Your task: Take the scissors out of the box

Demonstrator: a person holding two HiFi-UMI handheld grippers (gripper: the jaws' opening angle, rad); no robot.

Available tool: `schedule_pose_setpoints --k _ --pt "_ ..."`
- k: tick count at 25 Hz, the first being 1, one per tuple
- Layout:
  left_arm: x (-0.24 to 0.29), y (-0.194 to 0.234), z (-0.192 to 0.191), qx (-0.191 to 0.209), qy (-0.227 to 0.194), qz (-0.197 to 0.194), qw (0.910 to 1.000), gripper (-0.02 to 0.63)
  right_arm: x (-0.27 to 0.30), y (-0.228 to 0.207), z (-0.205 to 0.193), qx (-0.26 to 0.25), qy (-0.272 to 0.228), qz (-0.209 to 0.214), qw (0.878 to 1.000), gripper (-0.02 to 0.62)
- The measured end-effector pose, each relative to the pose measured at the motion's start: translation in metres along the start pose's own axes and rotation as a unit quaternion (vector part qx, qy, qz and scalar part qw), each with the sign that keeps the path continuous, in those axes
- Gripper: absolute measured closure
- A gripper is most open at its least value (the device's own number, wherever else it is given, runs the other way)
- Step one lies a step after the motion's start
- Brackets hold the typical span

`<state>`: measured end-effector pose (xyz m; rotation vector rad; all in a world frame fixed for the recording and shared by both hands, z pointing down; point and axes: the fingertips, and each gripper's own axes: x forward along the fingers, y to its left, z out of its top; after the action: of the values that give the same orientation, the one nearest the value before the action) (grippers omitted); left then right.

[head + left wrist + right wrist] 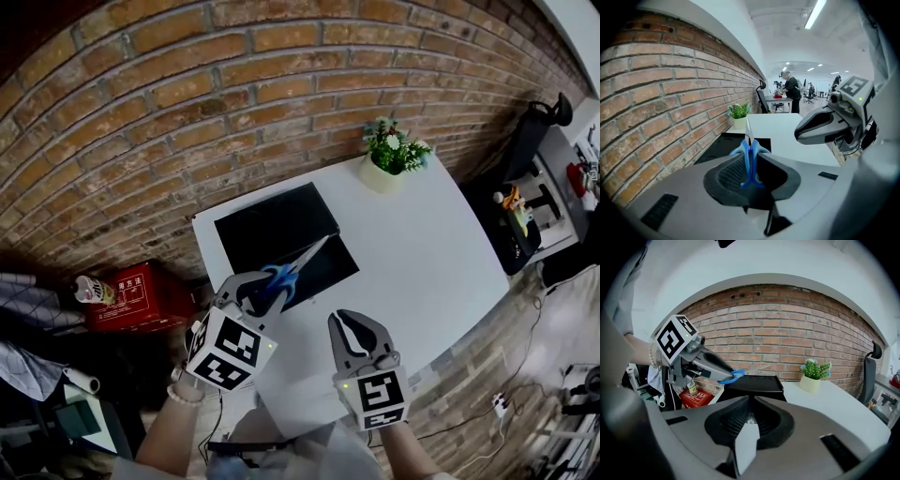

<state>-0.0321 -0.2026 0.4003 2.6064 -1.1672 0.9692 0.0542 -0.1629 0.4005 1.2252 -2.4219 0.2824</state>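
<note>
Left hand-held gripper [750,164] was clamped on the blue handles of the scissors [284,275], blades sticking out ahead of its jaws. Scissors hung in the air, clear of the black box [267,225], which lay ahead of and below that gripper on the white counter [422,262]. Right hand-held gripper [750,420] sat beside it, jaws apart, nothing between.

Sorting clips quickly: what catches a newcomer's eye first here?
The blue-handled scissors, pinched by their handles in the left claw, point out over the black box on the white table. The right claw hangs open and empty beside it; a potted plant sits at the table's far corner.
</note>
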Motion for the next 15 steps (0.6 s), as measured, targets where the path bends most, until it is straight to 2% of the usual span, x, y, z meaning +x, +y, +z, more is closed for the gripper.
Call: schedule_pose_setpoints --k 9,15 --pt "-0.062 -0.006 0.028 -0.013 -0.073 0.041 0.9964 0.515 -0.034 0.009 0.033 -0.016 -0.040 -0.023 0.999 0.537" --pt "-0.100 -0.012 0.041 -0.025 -0.106 0.062 0.9921 0.515 -0.061 0.020 0.059 -0.029 -0.075 -0.027 0.996 0.537"
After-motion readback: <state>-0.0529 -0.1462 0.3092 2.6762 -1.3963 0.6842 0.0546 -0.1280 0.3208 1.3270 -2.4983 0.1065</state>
